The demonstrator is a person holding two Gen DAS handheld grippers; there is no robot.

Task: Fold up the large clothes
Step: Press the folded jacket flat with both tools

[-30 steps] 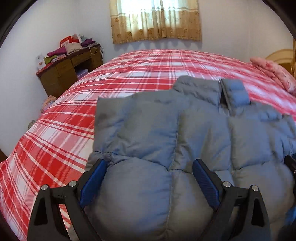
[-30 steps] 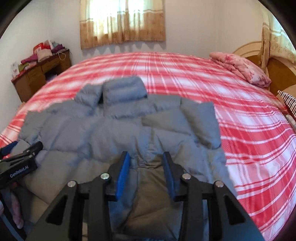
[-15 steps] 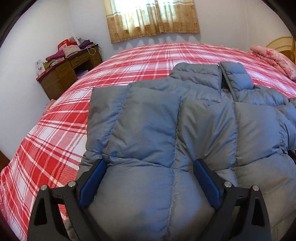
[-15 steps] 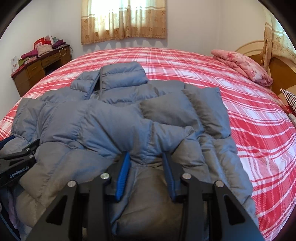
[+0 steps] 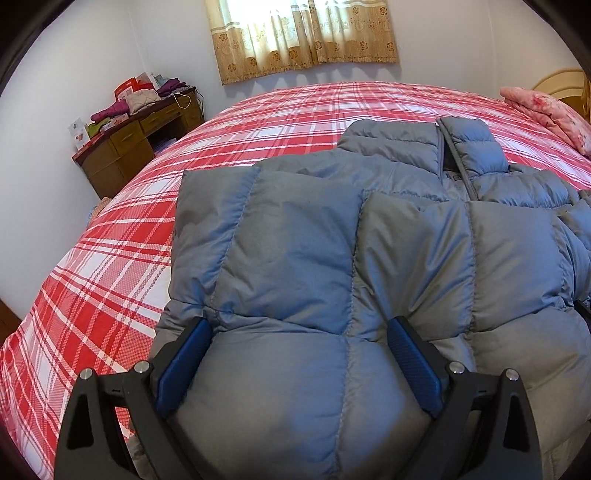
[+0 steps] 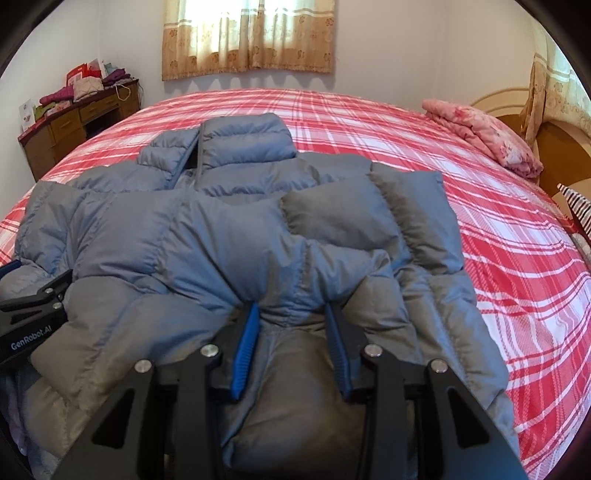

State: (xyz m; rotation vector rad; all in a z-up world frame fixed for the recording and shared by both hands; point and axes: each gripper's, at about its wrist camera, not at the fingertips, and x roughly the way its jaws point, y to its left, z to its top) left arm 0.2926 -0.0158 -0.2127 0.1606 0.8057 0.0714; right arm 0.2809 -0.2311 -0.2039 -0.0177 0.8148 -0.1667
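A grey puffer jacket [image 5: 295,240] lies zip side up on a red plaid bed [image 5: 295,110], its collar [image 5: 461,147] toward the far wall. My left gripper [image 5: 299,325] holds a wide puffy bulge of the jacket's near left edge between its blue pads, and the fabric puckers at the tips. My right gripper [image 6: 292,308] is shut on a narrower bunch of the jacket [image 6: 207,240] on its right side, with folds gathering at the pads. In the right wrist view the left gripper [image 6: 33,321] shows at the left edge. The near hem is hidden under both grippers.
A wooden desk [image 5: 136,136] piled with clothes stands at the far left wall. A folded pink quilt [image 6: 484,129] lies near the headboard [image 6: 554,136] at the right. Bare plaid bedspread [image 6: 517,258] surrounds the jacket. A curtained window [image 5: 303,33] is on the far wall.
A second ago the jacket was blurred and smaller in both views; now it is sharp, still and fills more of each. Both grippers keep their hold.
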